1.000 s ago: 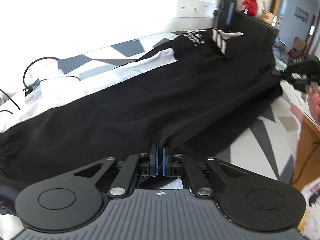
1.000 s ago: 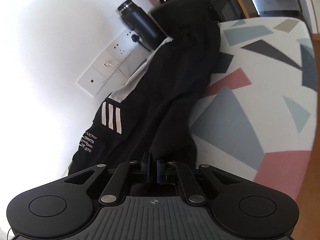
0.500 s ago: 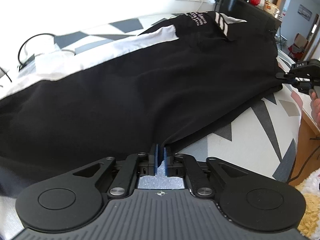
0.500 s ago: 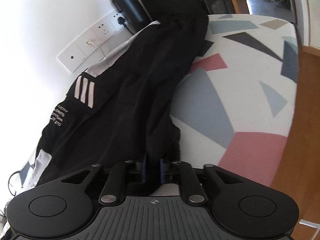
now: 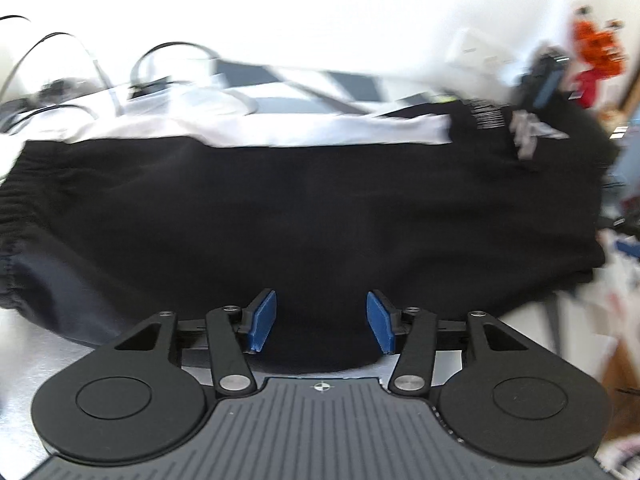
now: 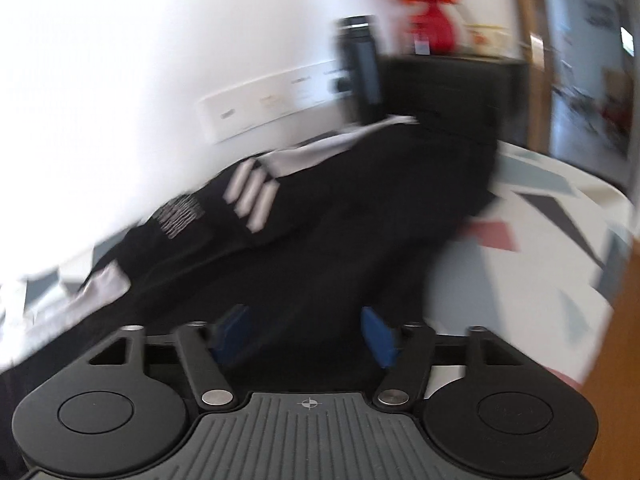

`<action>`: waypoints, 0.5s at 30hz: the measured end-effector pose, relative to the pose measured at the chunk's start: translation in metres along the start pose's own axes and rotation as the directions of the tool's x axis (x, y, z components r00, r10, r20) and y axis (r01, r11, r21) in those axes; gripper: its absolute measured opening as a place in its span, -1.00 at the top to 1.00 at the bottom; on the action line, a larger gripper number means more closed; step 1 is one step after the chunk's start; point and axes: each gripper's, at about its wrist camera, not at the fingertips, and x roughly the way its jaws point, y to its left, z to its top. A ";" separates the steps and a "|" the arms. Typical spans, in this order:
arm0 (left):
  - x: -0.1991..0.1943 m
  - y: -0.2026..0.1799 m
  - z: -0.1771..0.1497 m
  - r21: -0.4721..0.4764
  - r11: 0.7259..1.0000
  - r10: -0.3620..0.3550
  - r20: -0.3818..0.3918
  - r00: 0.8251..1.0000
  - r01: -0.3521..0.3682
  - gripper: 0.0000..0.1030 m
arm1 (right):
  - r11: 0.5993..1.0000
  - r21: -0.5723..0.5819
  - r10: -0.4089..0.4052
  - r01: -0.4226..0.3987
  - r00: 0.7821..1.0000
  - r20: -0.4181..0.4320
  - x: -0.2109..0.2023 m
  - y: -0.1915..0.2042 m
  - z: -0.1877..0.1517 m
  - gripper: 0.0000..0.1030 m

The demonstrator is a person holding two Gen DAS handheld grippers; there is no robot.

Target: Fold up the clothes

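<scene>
Now the left gripper [image 5: 321,322] stands wide, its blue pads [image 5: 262,320] spread with nothing between them, just at the near edge of the black trousers [image 5: 304,216]. Beyond it, toward 12 o'clock, the garment lies flat across the patterned desk [image 5: 352,82], with its ribbed cuff at 9 o'clock and a white side panel [image 5: 280,132] along the far edge. Only this view shows the black cables [image 5: 168,50] at 11 o'clock. The right gripper [image 6: 304,332] is likewise spread wide and empty over the trousers' near edge. Its view alone shows the three white stripes [image 6: 252,196] at 11 o'clock, the wall sockets [image 6: 276,100], a dark bottle [image 6: 362,68] at 12 o'clock and a red vase [image 6: 434,32] at 1 o'clock. Both pictures are blurred.
</scene>
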 end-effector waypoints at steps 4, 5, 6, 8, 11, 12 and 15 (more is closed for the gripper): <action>0.005 0.013 -0.002 -0.057 0.997 0.043 0.014 0.999 -0.042 -0.01 | 0.988 -0.151 -0.024 0.012 0.997 -0.080 0.023 0.019 -0.014 -0.62; 0.005 0.016 -0.003 -0.061 0.997 0.051 0.020 0.998 -0.050 -0.01 | 0.984 -0.176 -0.040 0.021 0.994 -0.105 0.026 0.022 -0.018 -0.63; 0.005 0.019 -0.003 -0.065 0.996 0.059 0.026 0.998 -0.057 -0.01 | 0.980 -0.195 -0.052 0.028 0.991 -0.121 0.027 0.023 -0.022 -0.63; 0.003 0.026 -0.003 -0.074 0.994 0.084 0.040 0.996 -0.080 -0.01 | 0.974 -0.225 -0.054 0.023 0.989 -0.134 0.027 0.023 -0.028 -0.73; 0.003 0.035 -0.002 -0.091 0.990 0.116 0.063 0.991 -0.111 0.04 | 0.973 -0.232 -0.059 0.025 0.988 -0.141 0.030 0.024 -0.033 -0.82; 0.004 0.037 -0.001 -0.100 0.987 0.136 0.070 0.988 -0.128 0.07 | 0.973 -0.228 -0.063 0.029 0.988 -0.142 0.031 0.025 -0.033 -0.85; 0.005 0.047 0.005 -0.149 0.974 0.183 0.080 0.980 -0.170 0.10 | 0.978 -0.207 -0.051 0.018 0.987 -0.155 0.033 0.029 -0.030 -0.88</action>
